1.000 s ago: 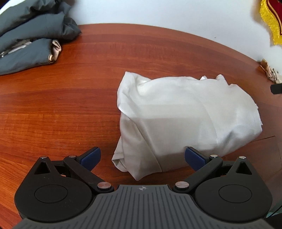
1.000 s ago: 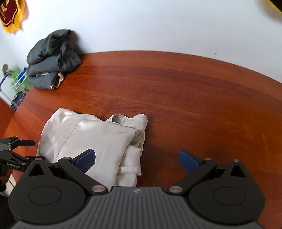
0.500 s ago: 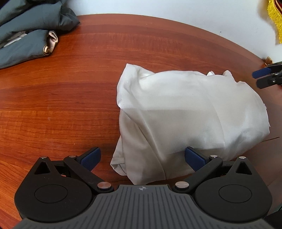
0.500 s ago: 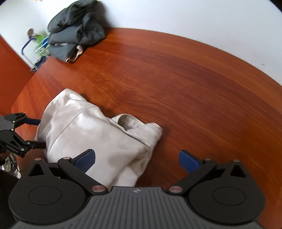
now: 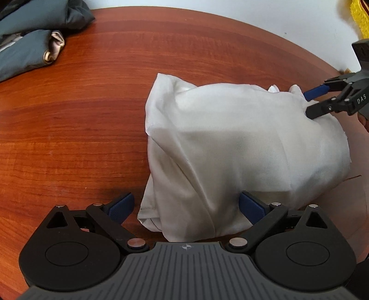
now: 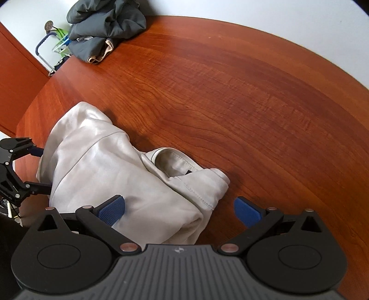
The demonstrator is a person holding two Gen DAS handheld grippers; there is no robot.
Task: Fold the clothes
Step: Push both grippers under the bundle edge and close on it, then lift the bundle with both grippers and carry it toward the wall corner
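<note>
A crumpled white garment (image 5: 242, 147) lies bunched on the wooden table (image 5: 80, 115); it also shows in the right wrist view (image 6: 120, 175), its collar end (image 6: 184, 170) toward the right. My left gripper (image 5: 184, 207) is open, its jaws straddling the garment's near edge. My right gripper (image 6: 180, 207) is open with its jaws straddling the garment's collar end. The right gripper also shows in the left wrist view (image 5: 310, 103) at the cloth's far right edge. The left gripper shows in the right wrist view (image 6: 40, 168) at the cloth's left edge.
A pile of dark grey clothes (image 5: 30, 43) sits at the table's far left corner, also in the right wrist view (image 6: 103, 30). A white wall (image 5: 230, 11) runs behind the table. A yellow fringed pennant (image 5: 359, 18) hangs at the right. A cart (image 6: 55, 46) stands beyond the table edge.
Both grippers have moved in toward the white garment. The right gripper came from the table's right side to the cloth's far right edge. Both stayed open.
</note>
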